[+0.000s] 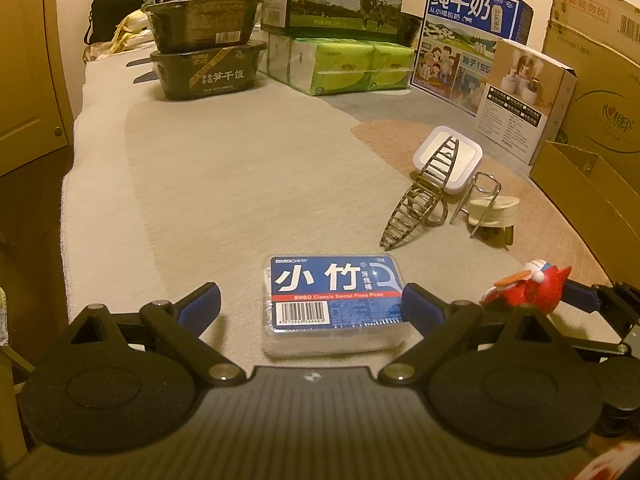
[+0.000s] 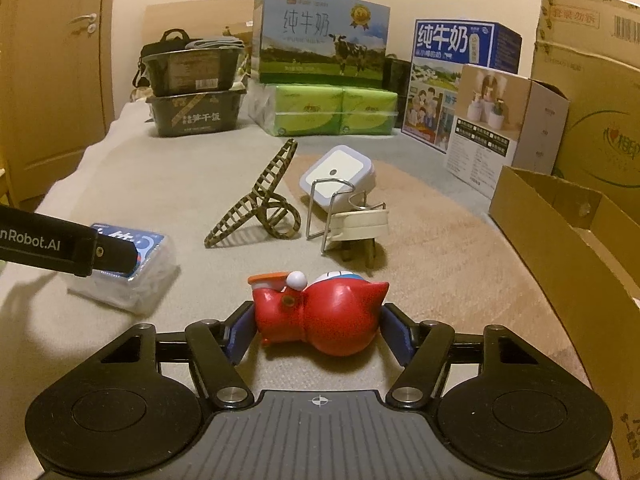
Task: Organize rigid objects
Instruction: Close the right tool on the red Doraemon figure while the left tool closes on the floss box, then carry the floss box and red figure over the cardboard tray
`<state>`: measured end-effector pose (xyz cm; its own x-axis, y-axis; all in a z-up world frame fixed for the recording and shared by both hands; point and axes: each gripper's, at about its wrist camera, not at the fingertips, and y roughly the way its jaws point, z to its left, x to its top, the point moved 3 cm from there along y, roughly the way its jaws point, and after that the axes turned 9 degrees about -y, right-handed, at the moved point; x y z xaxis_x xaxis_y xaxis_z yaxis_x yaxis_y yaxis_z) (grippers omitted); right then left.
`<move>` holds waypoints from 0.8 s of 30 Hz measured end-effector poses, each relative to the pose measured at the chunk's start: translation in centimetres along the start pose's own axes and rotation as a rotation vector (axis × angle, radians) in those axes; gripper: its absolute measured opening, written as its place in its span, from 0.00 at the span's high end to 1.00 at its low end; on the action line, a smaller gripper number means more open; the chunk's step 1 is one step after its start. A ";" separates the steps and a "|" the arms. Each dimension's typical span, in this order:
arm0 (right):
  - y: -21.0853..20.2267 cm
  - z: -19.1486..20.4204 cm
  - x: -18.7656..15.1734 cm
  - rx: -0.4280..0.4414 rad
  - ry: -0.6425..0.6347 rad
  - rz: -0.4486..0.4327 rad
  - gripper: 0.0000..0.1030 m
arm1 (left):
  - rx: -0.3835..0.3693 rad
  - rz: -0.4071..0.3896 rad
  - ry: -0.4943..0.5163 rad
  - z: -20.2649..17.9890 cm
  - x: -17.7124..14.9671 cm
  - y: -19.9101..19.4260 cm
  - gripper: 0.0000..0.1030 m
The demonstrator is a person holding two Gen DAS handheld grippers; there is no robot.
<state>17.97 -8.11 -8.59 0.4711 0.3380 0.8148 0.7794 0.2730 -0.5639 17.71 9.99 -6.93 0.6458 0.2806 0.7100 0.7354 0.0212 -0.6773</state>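
A clear box of dental floss picks (image 1: 334, 302) with a blue label lies on the beige cloth between the fingers of my left gripper (image 1: 312, 304), which is open around it; the right finger is close to its edge. The box also shows in the right wrist view (image 2: 132, 264), partly behind the left gripper's finger. A red cat-like figurine (image 2: 320, 314) lies on its side between the blue pads of my right gripper (image 2: 318, 330), whose fingers stand close on both sides of it; contact is unclear. The figurine also shows in the left wrist view (image 1: 528, 288).
A brown laddered loop stand (image 2: 260, 204), a white square device (image 2: 340, 176) and a wire holder on a cream stool-like piece (image 2: 356, 224) stand ahead. An open cardboard box (image 2: 568, 240) is at right. Milk cartons (image 2: 320, 36), tissue packs and black trays line the back.
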 end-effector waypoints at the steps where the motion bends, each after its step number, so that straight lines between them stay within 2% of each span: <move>1: 0.0 0.0 0.0 0.002 -0.002 -0.001 0.36 | -0.002 -0.001 -0.001 0.0 0.0 0.1 0.07; 13: -0.6 -1.2 -0.1 -0.012 0.027 -0.004 0.36 | -0.011 0.007 0.000 -1.1 -0.1 0.6 0.07; 19: -0.7 -1.7 -0.2 -0.009 0.038 -0.001 0.36 | 0.036 -0.002 0.018 -2.0 -0.5 1.2 0.17; 24: -0.7 -2.0 -0.1 -0.008 0.046 -0.003 0.36 | 0.050 -0.010 0.029 -2.1 -0.6 1.3 0.17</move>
<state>18.21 -10.14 -7.98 0.4874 0.2956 0.8216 0.7839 0.2663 -0.5609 18.75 7.80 -7.80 0.6448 0.2525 0.7215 0.7311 0.0719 -0.6785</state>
